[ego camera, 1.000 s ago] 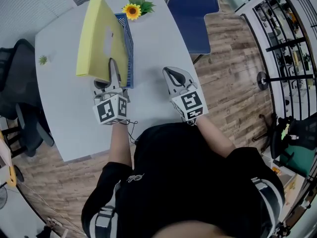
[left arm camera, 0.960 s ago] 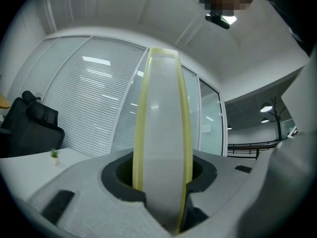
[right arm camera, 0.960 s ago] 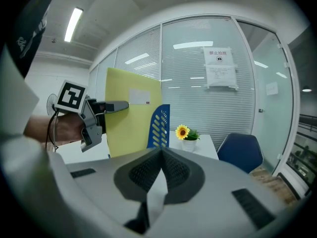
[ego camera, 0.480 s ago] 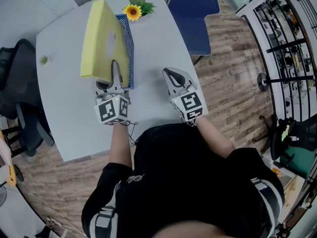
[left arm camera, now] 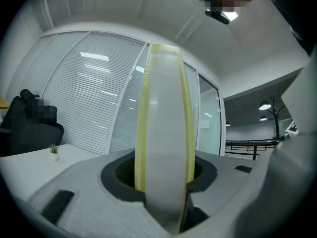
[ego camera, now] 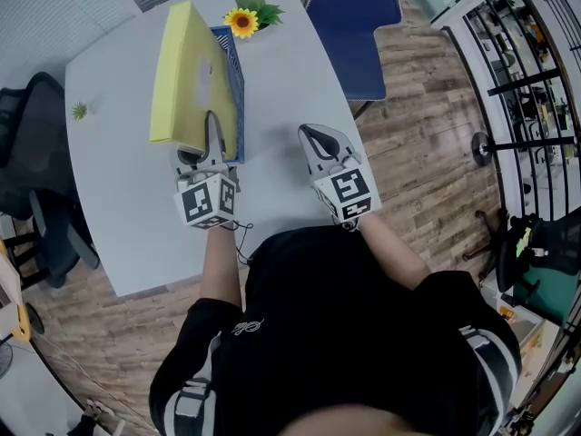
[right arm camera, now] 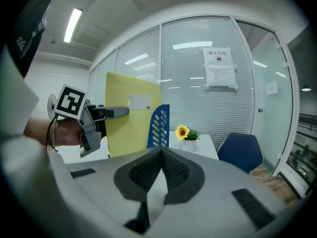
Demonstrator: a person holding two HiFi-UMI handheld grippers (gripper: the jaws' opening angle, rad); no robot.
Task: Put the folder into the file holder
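Note:
A thick yellow folder (ego camera: 186, 66) stands on edge, raised above the white table (ego camera: 118, 198). Its right face lies against the blue perforated file holder (ego camera: 236, 75). My left gripper (ego camera: 211, 134) is shut on the folder's near spine; in the left gripper view that pale spine (left arm camera: 163, 148) fills the space between the jaws. My right gripper (ego camera: 315, 138) rests over the table to the right, shut and empty. The right gripper view shows the folder (right arm camera: 130, 118), the file holder (right arm camera: 158, 125) and the left gripper (right arm camera: 111, 113) side on.
A sunflower in a small pot (ego camera: 243, 18) stands behind the file holder. A blue chair (ego camera: 356, 21) is at the table's far right and a dark chair (ego camera: 32, 143) at its left. A tiny plant (ego camera: 79, 110) sits on the table's left part.
The folder has shifted slightly to the right, closer over the file holder, with my left gripper following. The right gripper has not moved.

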